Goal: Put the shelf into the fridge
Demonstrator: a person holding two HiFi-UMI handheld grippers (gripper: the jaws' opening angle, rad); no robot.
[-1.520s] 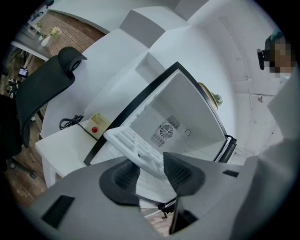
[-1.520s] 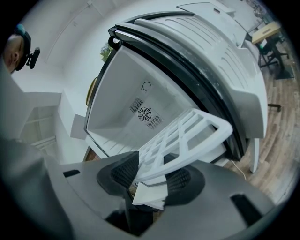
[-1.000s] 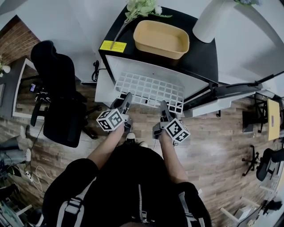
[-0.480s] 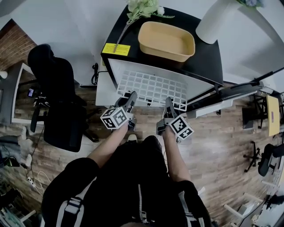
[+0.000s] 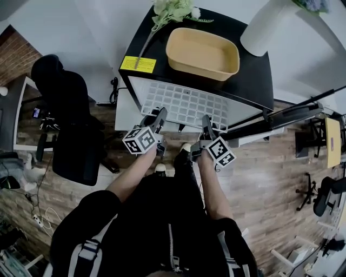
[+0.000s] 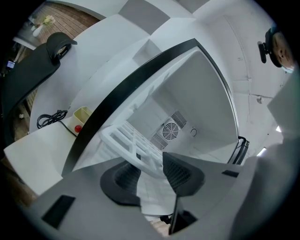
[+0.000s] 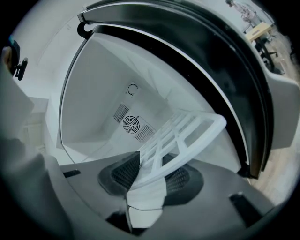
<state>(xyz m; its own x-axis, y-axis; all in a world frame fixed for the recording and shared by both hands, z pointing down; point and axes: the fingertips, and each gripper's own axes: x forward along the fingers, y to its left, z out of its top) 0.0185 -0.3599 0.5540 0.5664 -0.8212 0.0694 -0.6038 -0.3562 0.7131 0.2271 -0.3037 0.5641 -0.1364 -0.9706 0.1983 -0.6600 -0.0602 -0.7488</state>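
Note:
A white grid shelf [image 5: 184,105] lies flat, mostly inside the open black fridge [image 5: 254,73]. My left gripper [image 5: 160,115] holds the shelf's near rim at its left; its jaws are closing with the rim [image 6: 126,140] between the pads. At the rim's right, my right gripper [image 5: 206,122] is shut on the shelf [image 7: 187,136]. In the left gripper view the left gripper [image 6: 150,171] faces the white fridge interior with the round fan grille [image 6: 169,130] on the back wall. The right gripper [image 7: 150,176] faces the same fan grille [image 7: 131,124].
A yellow tub [image 5: 203,46], flowers [image 5: 173,10] and a white cylinder [image 5: 265,24] are on or by the fridge top. The fridge door [image 5: 284,116] hangs open to the right. A black office chair [image 5: 67,119] stands left. A cable and power strip [image 6: 77,118] lie left of the fridge.
Both grippers have moved forward toward the fridge, and the shelf has slid deeper inside; less of it sticks out in front.

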